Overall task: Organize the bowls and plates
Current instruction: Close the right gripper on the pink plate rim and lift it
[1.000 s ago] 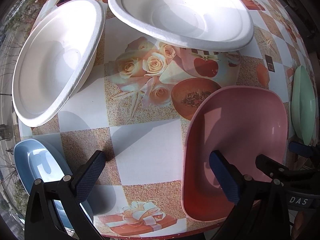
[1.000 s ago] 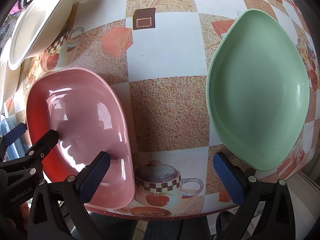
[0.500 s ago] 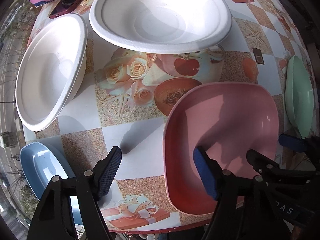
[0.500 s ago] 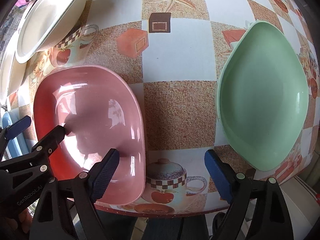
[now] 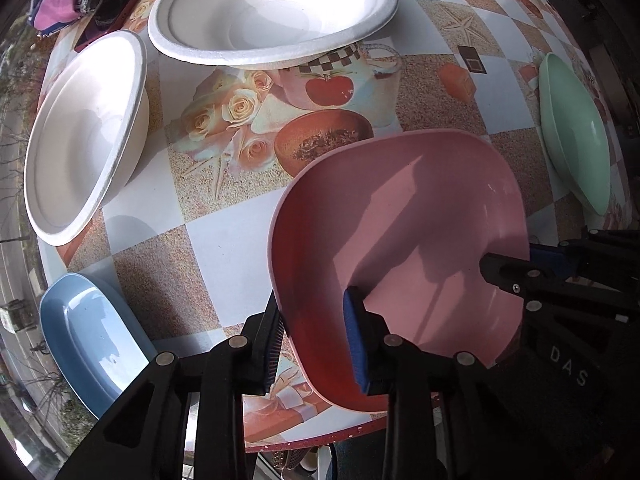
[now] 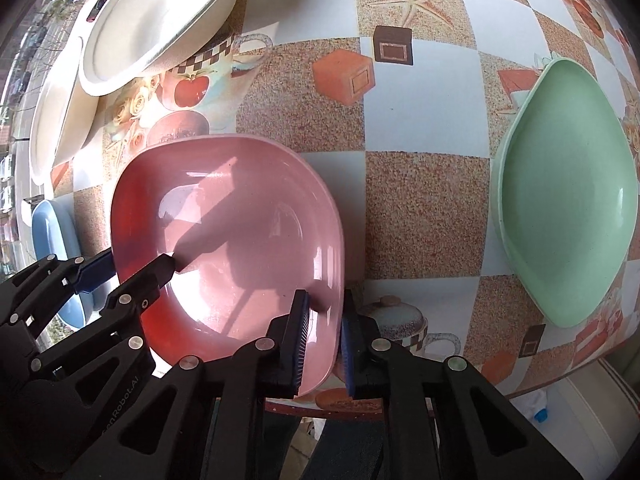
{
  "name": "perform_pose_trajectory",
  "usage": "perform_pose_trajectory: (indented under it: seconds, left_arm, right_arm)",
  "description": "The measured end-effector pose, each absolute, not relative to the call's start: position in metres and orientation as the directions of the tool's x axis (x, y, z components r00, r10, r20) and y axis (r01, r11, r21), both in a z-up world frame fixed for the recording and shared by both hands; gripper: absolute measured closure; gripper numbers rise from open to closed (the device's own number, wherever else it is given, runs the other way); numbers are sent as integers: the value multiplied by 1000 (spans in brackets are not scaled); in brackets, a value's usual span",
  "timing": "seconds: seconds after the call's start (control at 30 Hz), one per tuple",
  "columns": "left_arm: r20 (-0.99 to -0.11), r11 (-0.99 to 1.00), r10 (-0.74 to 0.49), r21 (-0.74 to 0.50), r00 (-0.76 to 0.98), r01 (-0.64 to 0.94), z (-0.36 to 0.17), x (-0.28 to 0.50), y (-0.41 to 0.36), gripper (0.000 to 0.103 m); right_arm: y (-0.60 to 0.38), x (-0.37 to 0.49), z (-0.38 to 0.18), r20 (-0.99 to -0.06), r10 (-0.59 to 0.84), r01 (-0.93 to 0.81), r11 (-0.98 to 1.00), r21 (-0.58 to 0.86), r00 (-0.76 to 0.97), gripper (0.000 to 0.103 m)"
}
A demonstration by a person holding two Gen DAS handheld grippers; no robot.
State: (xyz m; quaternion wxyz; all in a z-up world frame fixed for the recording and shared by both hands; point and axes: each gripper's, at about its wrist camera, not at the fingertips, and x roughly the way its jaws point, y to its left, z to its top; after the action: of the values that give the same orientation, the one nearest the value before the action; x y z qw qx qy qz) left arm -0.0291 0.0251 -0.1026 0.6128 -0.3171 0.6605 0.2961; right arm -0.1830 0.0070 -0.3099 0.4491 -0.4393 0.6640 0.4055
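Observation:
A pink plate (image 5: 420,220) (image 6: 240,208) hangs tilted over the near edge of the patterned table (image 5: 224,240). My left gripper (image 5: 314,344) has the plate's left rim between its blue pads. Its jaws are closing, and both pads touch the rim. My right gripper (image 6: 324,338) is shut on the plate's right rim, one pad inside and one outside. Each gripper shows in the other's view, the right gripper (image 5: 512,258) and the left gripper (image 6: 140,262). A green plate (image 6: 568,220) (image 5: 576,136) lies to the right and a blue plate (image 5: 88,332) (image 6: 52,228) to the left.
Two white foam bowls stand at the back, a large bowl (image 5: 272,12) (image 6: 160,20) and a left bowl (image 5: 84,136) (image 6: 48,128). Purple cloth (image 5: 56,8) and a dark flat case (image 5: 116,20) lie at the far left corner. The table's front edge (image 6: 540,380) runs just under the grippers.
Both grippers went from wide open to closed on opposite rims of the pink plate. The plate has come up off the table and tilted, and both views have risen.

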Motion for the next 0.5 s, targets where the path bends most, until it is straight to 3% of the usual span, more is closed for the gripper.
perform_pose_trajectory:
  seconds: [0.27,0.5]
  left_arm:
    - [-998,601,-47,5,-42,-799,-104,-16,24,71]
    - [-997,605,-78,-27,-25,-796,-101,-51,11,71]
  right_arm:
    - [19,-202,-306,-952,-241,-962,240,131,-190,86]
    - [13,-199,-302,-955,-237,-967,224,125,-178,85]
